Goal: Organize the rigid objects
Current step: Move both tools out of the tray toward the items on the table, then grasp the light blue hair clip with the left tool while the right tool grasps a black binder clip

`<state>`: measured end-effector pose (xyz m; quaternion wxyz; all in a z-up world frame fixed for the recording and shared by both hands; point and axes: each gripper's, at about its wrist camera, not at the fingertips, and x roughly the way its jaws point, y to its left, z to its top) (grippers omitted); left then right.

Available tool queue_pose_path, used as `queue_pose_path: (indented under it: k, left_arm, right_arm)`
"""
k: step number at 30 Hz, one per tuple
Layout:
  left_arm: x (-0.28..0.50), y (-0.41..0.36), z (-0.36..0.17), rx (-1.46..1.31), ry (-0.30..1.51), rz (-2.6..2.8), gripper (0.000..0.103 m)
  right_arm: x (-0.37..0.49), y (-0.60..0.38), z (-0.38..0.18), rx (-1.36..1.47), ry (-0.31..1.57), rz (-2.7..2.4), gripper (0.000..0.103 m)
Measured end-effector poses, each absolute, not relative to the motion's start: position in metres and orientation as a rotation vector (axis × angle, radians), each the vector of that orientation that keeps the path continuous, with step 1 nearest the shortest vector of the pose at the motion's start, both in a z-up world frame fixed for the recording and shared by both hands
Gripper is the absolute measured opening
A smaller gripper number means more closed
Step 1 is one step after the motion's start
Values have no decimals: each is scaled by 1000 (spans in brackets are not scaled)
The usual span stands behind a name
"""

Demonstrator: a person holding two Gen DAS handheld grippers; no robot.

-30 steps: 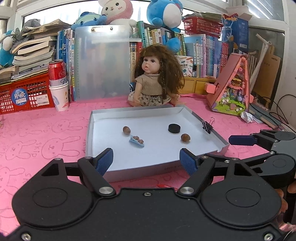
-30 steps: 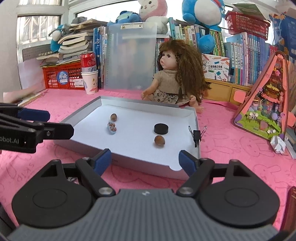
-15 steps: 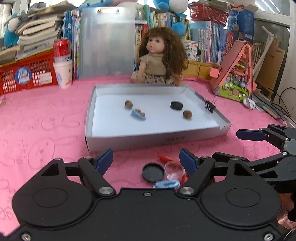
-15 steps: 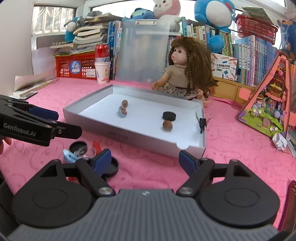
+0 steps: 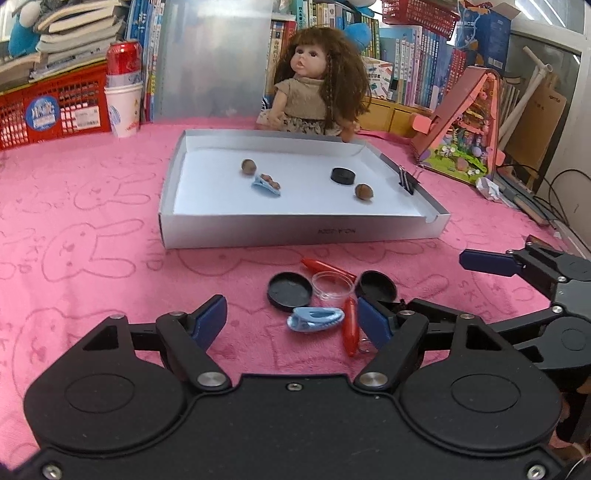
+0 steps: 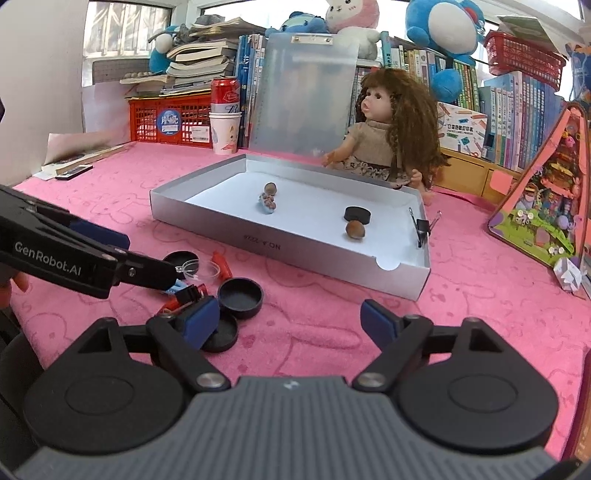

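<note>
We see bright daylight from the rear windows (image 6: 122, 29) | soft shadows | strong fisheye bending at edges | centre sharp

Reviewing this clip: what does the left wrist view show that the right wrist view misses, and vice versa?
Left wrist only: the whole blue clip and a red pen between the open left gripper.

Right wrist only: a second black lid beside the open right gripper.

Both: the gray tray holding two nuts and a black puck, and the doll.

Doll (image 5: 317, 79), soda can (image 5: 123, 59), red basket (image 5: 48, 107)
</note>
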<state>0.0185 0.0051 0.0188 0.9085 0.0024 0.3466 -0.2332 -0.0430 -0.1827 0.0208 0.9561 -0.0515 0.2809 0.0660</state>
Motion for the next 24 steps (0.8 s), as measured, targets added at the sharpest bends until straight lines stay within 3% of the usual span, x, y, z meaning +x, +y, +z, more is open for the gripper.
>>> queue_pose_path:
  k: [4, 9, 12, 13, 24]
  left_arm:
    - [20, 2, 16, 3, 733, -490, 65]
    - [22, -2, 15, -9, 753, -519, 46]
    - [22, -4, 13, -13, 761, -524, 29]
    - [22, -4, 14, -12, 758, -522, 17]
    - [18, 9, 18, 3, 748, -499, 14]
  right_arm:
    - [-45, -184, 20, -98, 570, 122, 91]
    - [-49, -185, 20, -106, 572, 129, 91]
    - [-53, -184, 20, -103, 566, 163, 91]
    - [-54, -182, 19, -101, 566, 175, 91]
    - [-52, -159, 13, -97, 583, 254, 86]
